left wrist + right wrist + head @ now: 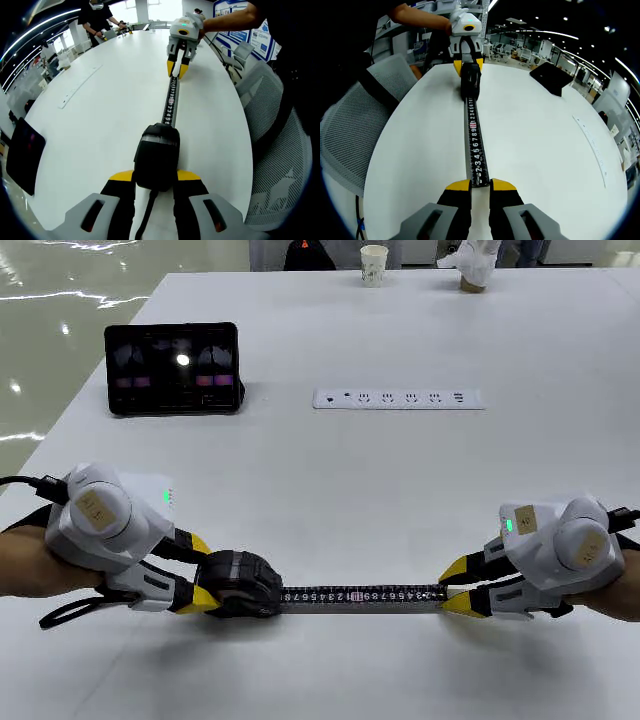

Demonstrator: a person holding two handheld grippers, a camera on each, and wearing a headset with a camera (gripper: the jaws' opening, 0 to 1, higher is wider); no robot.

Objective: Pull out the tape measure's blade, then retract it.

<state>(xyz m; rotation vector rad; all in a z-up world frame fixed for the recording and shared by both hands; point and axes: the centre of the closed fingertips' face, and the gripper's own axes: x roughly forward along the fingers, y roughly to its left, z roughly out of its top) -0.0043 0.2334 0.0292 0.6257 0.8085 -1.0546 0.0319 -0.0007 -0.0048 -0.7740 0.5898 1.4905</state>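
Here, left gripper (pixel 200 572) clamped the tape measure (pixel 240 583), right gripper (pixel 457 586) pinched its blade (pixel 360 595); a slipped tip risked snapping back.

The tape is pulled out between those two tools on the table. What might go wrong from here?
The right tool pinches only the very end of the blade. If it slips, the blade would likely snap back toward the tape measure case. The left tool holds that case by its yellow tips alone, so a harder pull might tug it free and send it sliding across the table.
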